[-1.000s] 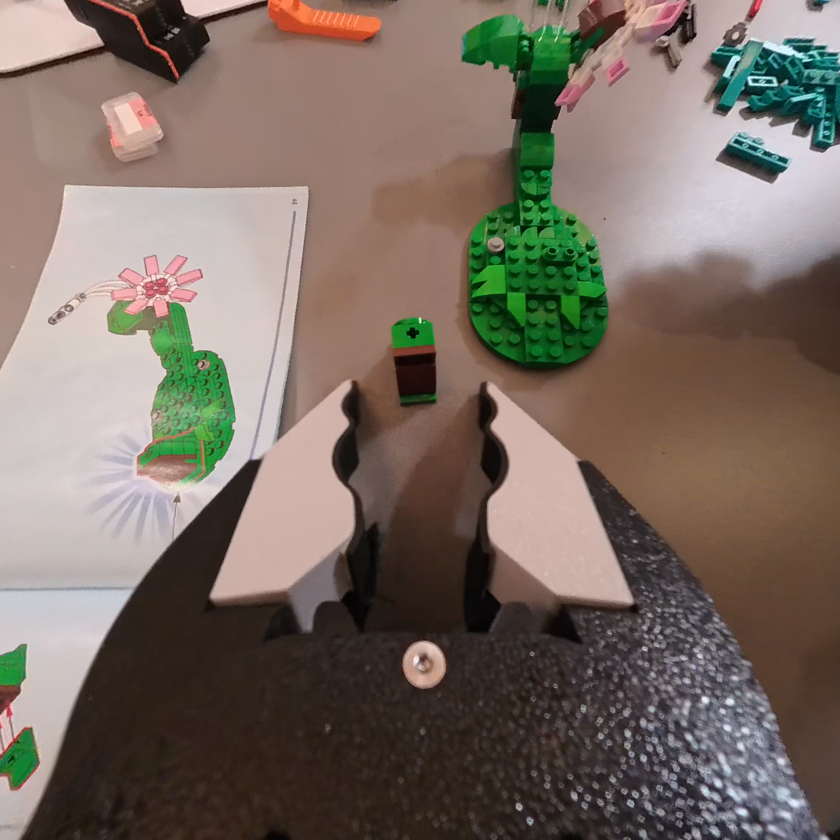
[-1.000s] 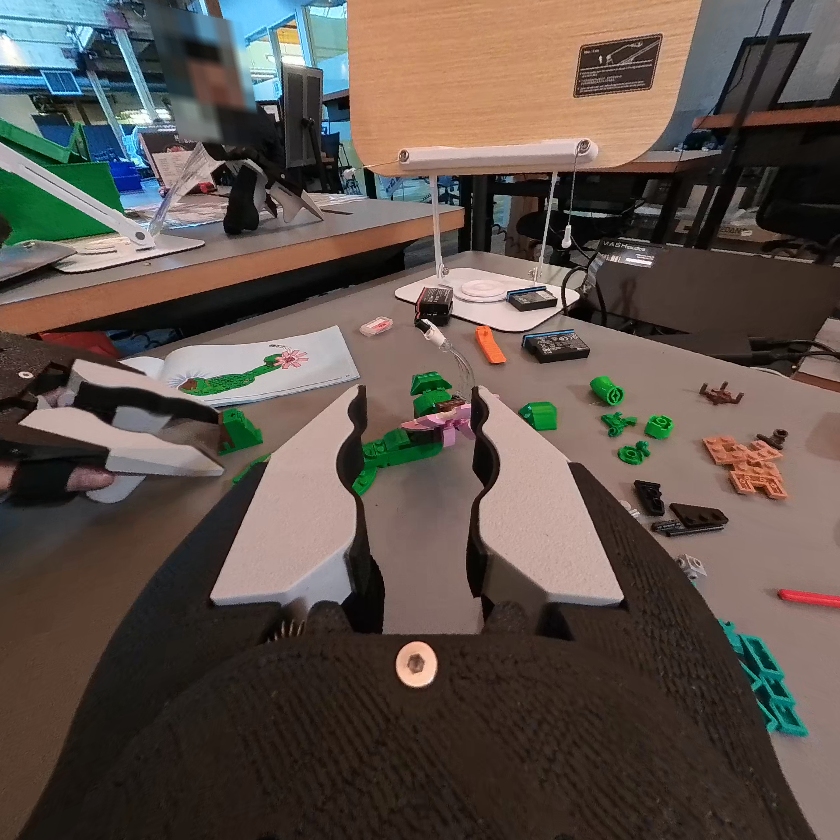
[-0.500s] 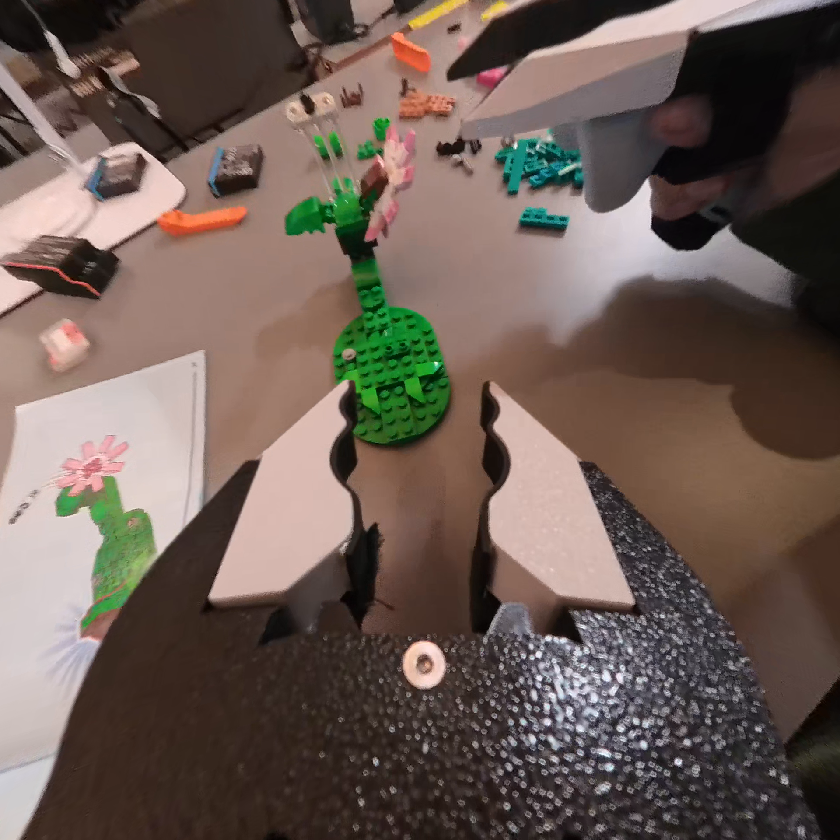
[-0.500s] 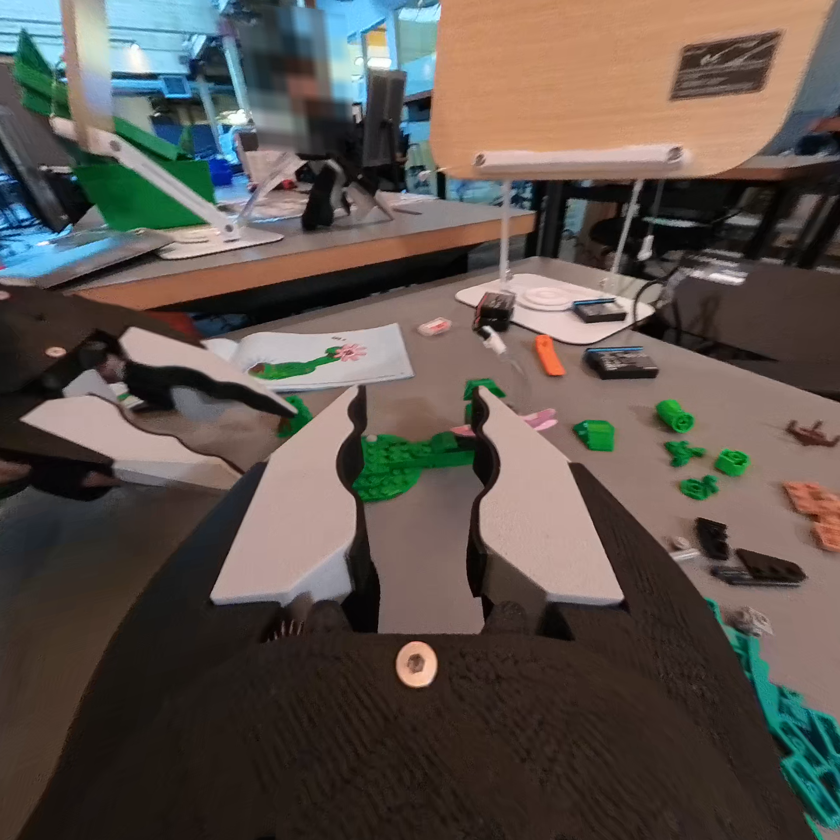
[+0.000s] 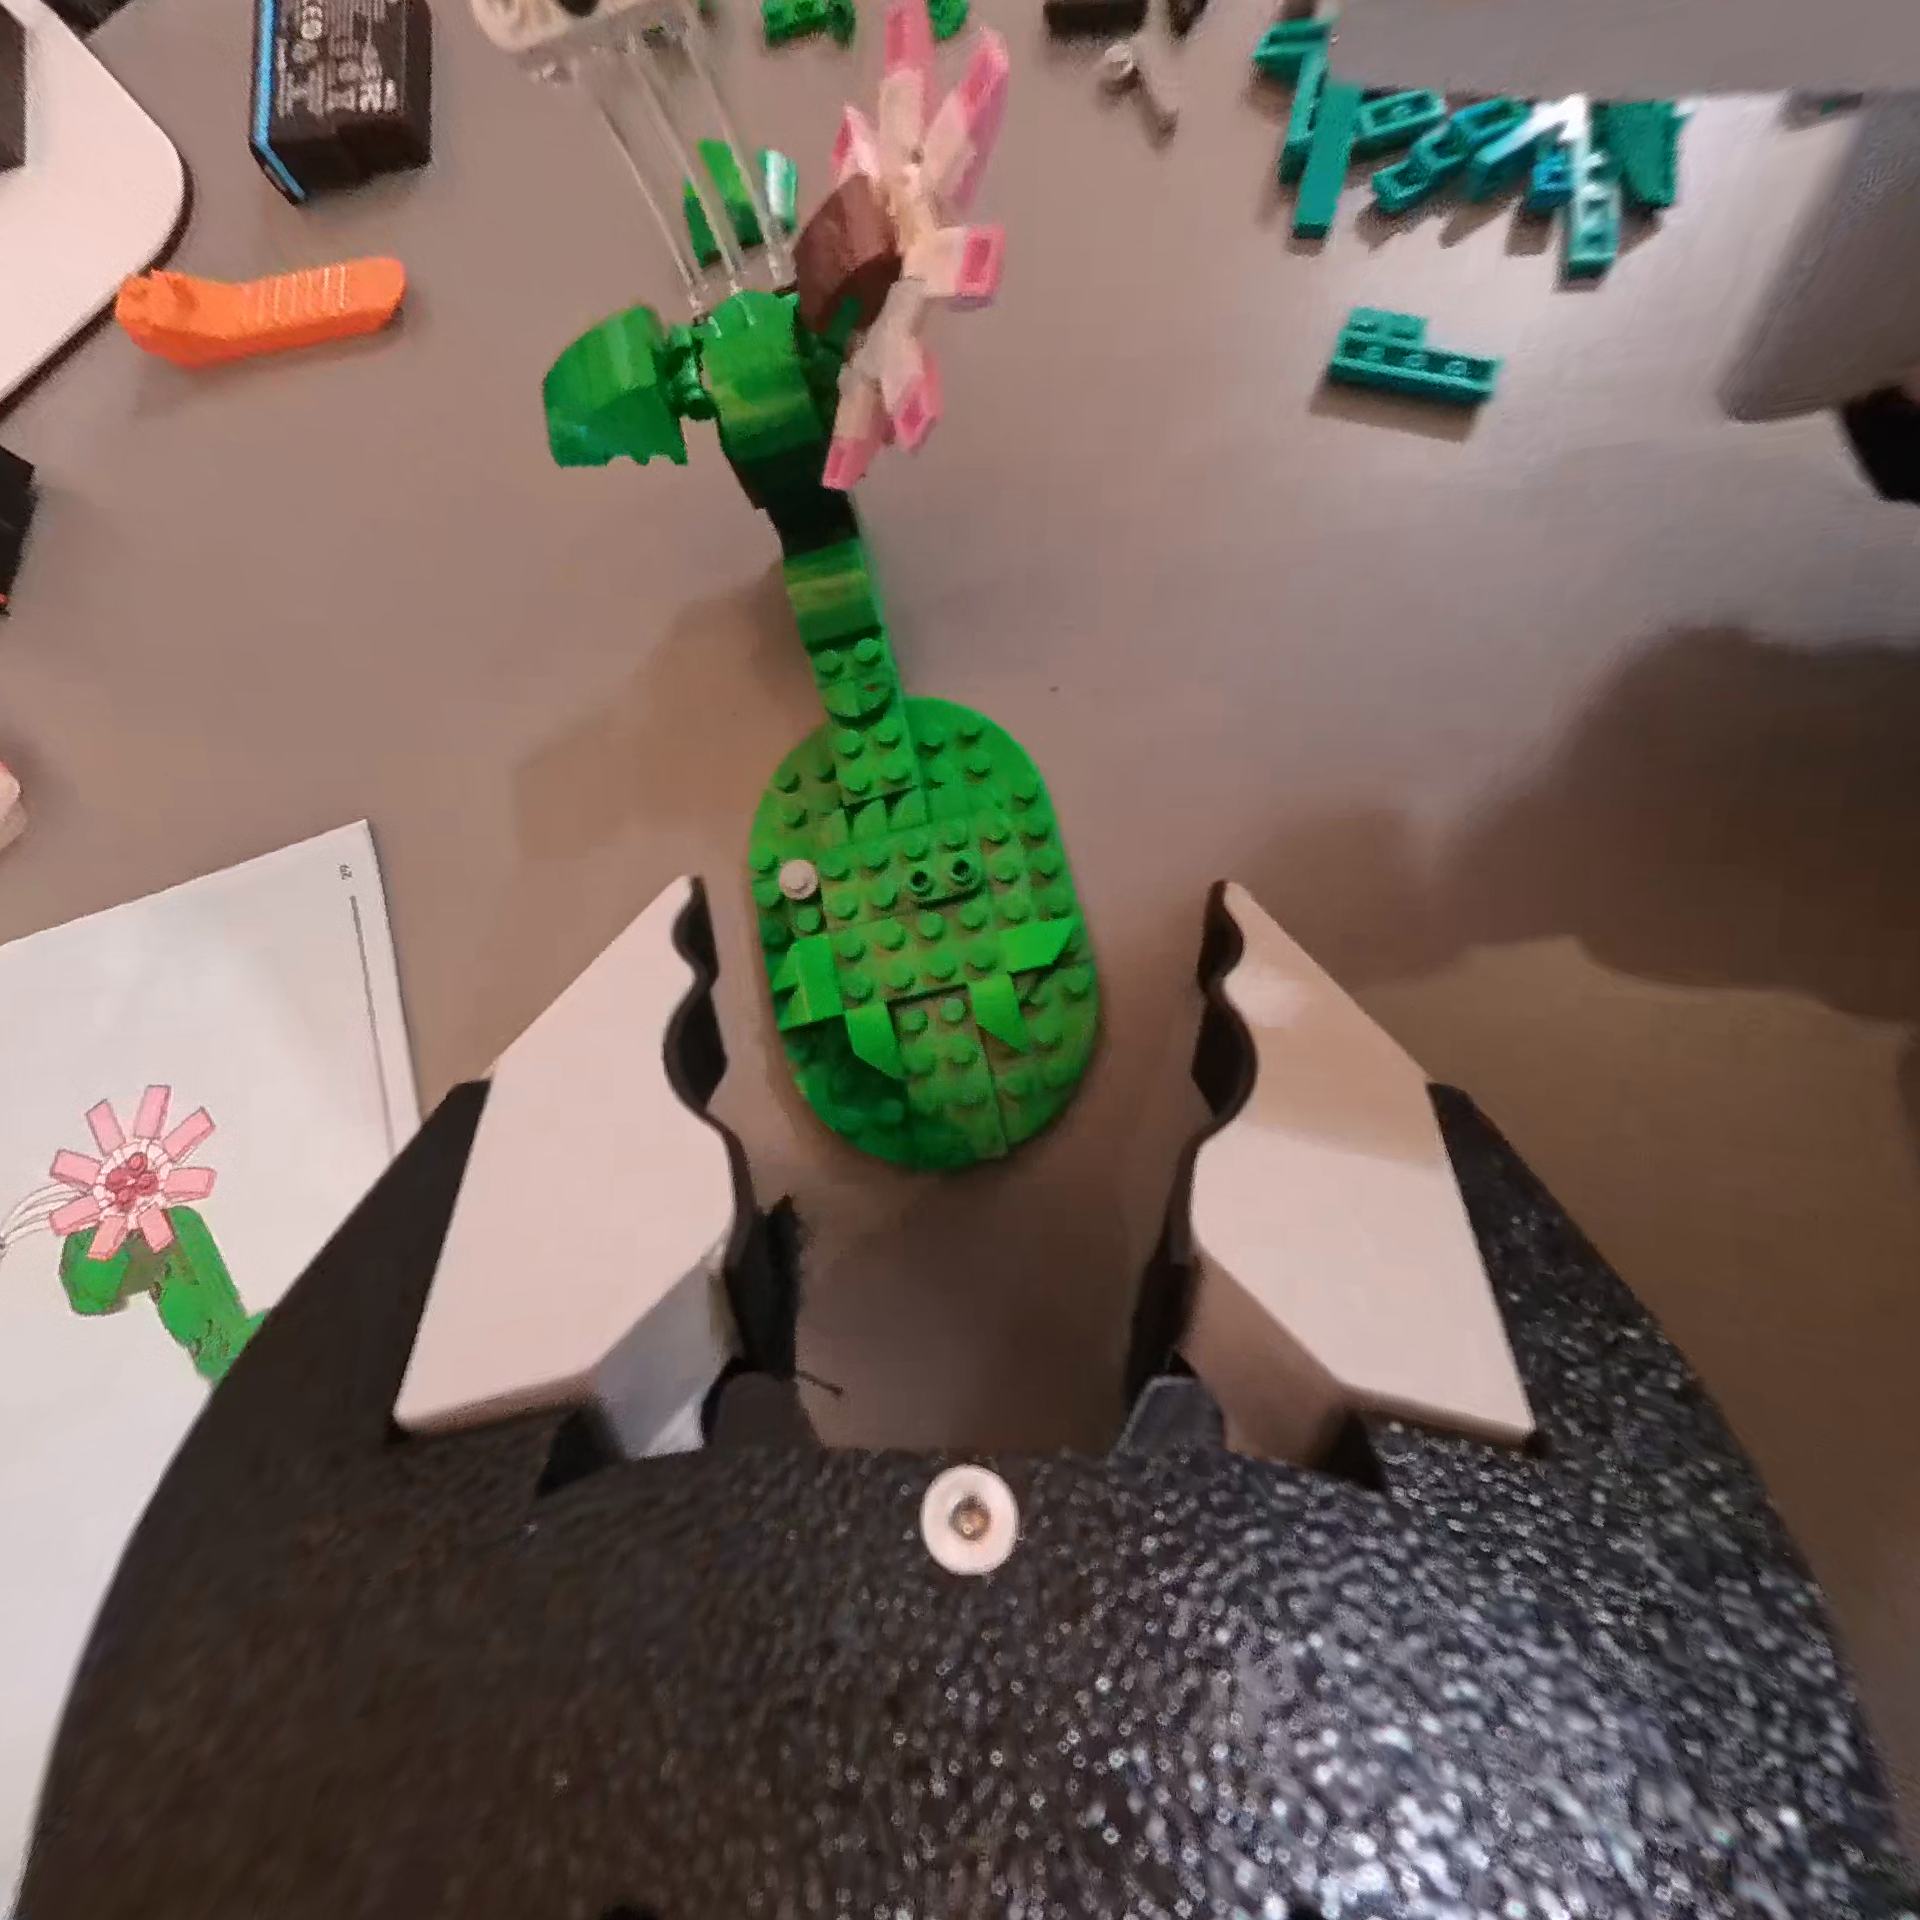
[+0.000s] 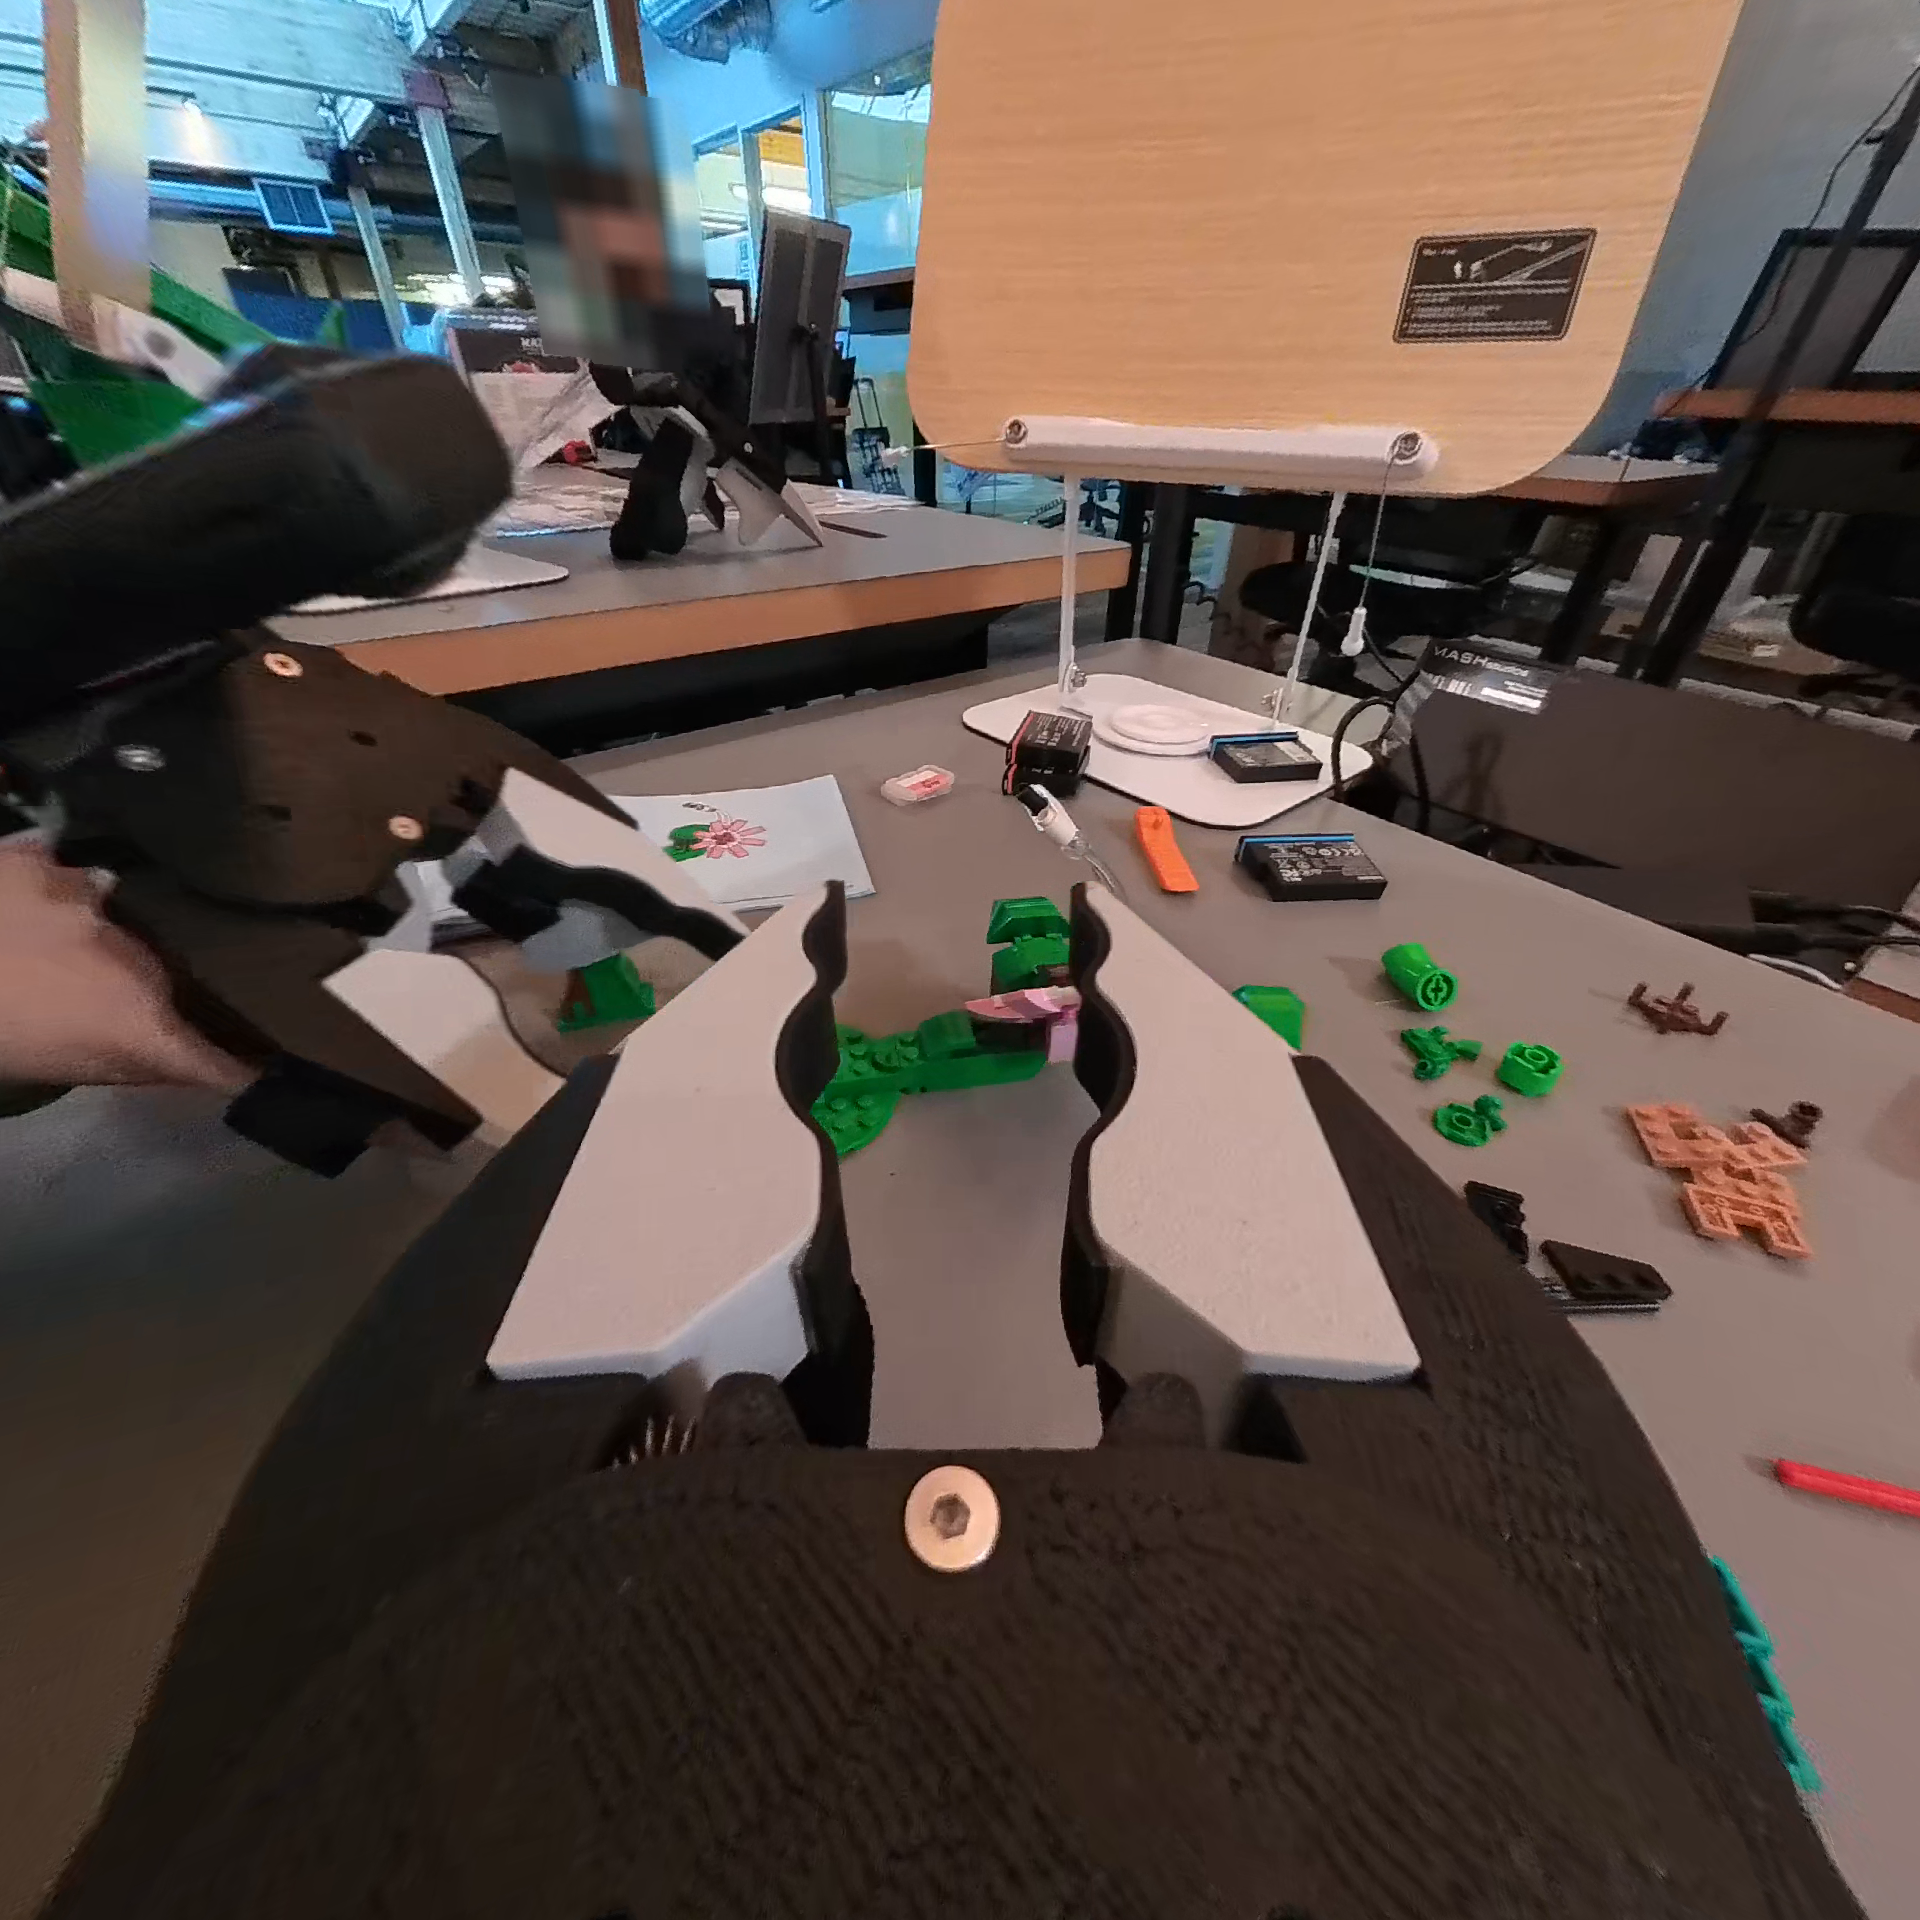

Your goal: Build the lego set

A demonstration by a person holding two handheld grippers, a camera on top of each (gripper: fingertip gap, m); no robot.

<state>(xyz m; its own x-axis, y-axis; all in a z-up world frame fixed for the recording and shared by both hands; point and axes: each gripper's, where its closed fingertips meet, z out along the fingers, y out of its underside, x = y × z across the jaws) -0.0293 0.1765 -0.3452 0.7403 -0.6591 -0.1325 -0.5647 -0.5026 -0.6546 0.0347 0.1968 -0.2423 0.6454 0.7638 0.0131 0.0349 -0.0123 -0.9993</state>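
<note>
The green lego plant lies on the grey table: an oval studded base (image 5: 925,966), a stem and a pink flower (image 5: 914,239). My left gripper (image 5: 956,904) is open wide and empty, its fingertips on either side of the base's near half, above it. My right gripper (image 6: 956,904) is open and empty, a little above the table, pointing at the plant (image 6: 914,1060). A small green and brown sub-assembly (image 6: 608,992) stands on the table behind the left gripper (image 6: 634,935). A blurred finger (image 5: 1558,52) of the right gripper shows at the top right.
The instruction booklet (image 5: 187,1091) lies left of the plant. An orange brick separator (image 5: 260,312), teal bricks (image 5: 1455,135), loose green parts (image 6: 1423,977), tan plates (image 6: 1714,1174), black parts (image 6: 1600,1268) and a red stick (image 6: 1849,1486) are spread around. A white stand base (image 6: 1153,769) is at the back. Some 12 cm of space lies between my two pairs of fingers. The plant (image 6: 914,1060) sits 5 cm or so from the ends of my left fingers. The left camera catches it too, in the left wrist view (image 5: 857,660). About 7 cm separates my right fingertips from the pink flower (image 5: 914,239).
My left gripper left the small green and brown piece, moved to the plant's base and opened wider. My right gripper stayed open and shifted slightly while facing the plant.
</note>
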